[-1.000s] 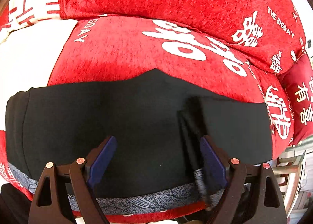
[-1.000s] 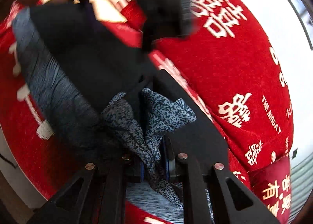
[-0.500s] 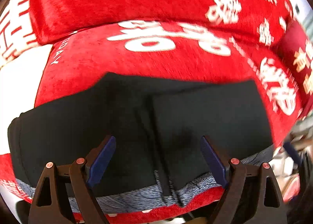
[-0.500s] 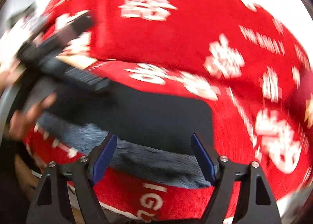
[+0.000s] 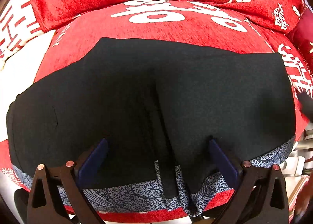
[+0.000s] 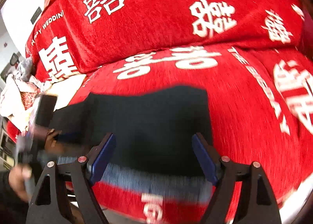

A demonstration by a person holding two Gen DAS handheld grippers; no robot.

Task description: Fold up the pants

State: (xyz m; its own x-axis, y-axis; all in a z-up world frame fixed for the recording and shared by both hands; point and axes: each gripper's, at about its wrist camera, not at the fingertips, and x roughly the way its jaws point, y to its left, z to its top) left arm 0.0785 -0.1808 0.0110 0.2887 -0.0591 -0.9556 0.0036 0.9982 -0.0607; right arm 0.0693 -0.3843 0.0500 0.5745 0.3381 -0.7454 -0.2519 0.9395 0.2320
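Note:
Black pants (image 5: 148, 94) lie flat across a red sofa seat, with a blue-grey patterned lining showing along their near edge (image 5: 127, 194). A fold line runs down their middle. My left gripper (image 5: 156, 151) is open and empty just above the near edge. In the right wrist view, which is blurred, the pants (image 6: 152, 118) lie ahead. My right gripper (image 6: 153, 147) is open and empty over their right part. The left gripper and the hand holding it show at the left edge (image 6: 35, 132).
The red sofa seat (image 5: 176, 20) and back cushion (image 6: 156, 12) carry white characters. A pile of light cloth (image 6: 17, 90) sits at the sofa's left end. Pale furniture (image 5: 301, 157) stands beyond the sofa's right edge.
My right gripper let go of the patterned pant end it held a second ago, opened and swung back. The folded-over part now lies flat. My left gripper stayed open and moved closer.

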